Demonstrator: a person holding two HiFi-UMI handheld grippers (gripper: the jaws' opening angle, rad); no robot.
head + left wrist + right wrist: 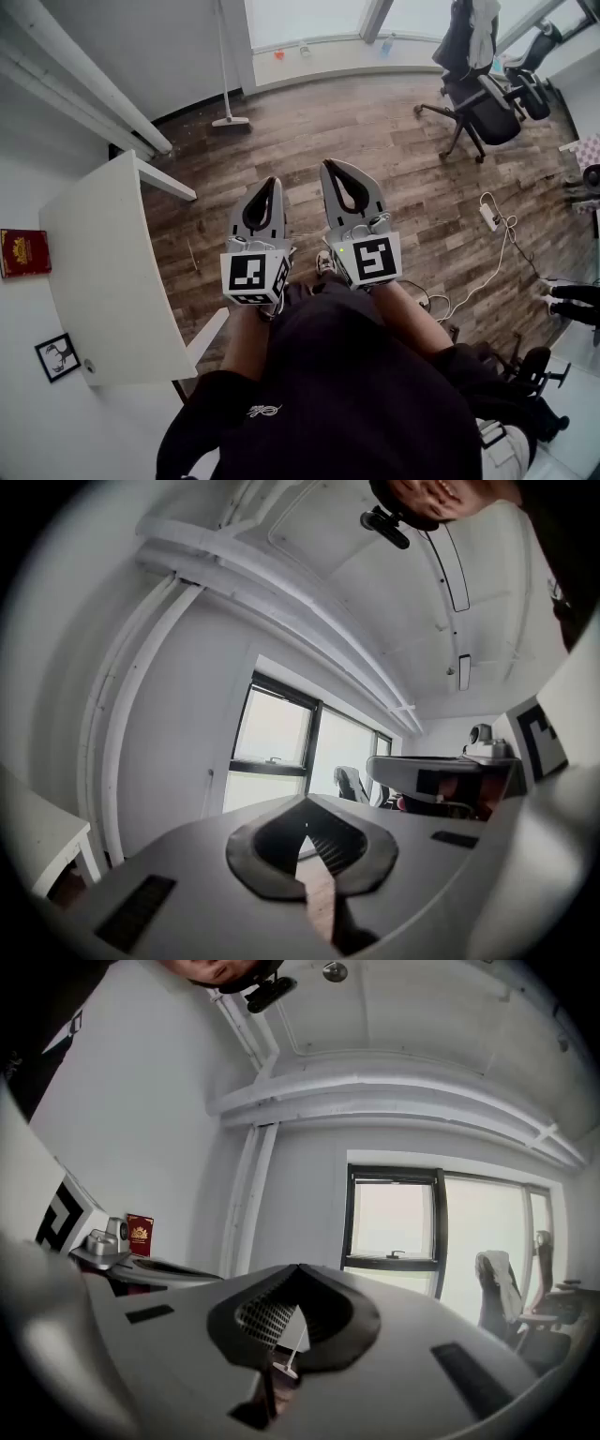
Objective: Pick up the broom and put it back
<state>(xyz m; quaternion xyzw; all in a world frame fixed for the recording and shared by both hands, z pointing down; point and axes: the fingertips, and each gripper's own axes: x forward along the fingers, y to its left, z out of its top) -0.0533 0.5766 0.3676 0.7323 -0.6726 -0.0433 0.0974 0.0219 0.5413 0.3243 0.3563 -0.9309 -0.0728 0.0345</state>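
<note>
The broom [230, 120] stands upright at the far side of the room, its white head on the wooden floor and its thin handle leaning on the wall beside the window. It also shows small through the right gripper's jaw loop as the broom [287, 1361]. Both grippers are held level in front of the person's body, side by side and far from the broom. The left gripper [275, 180] is shut with nothing in it, its tips meeting at the left gripper [305, 799]. The right gripper [328, 164] is likewise shut and empty, seen as the right gripper [298, 1267].
A white table [103, 272] stands along the left wall, with a red book [23, 251] and a small framed picture [58, 356] beyond it. An office chair [483, 103] is at the far right. A power strip [489, 216] and its cable trail over the floor.
</note>
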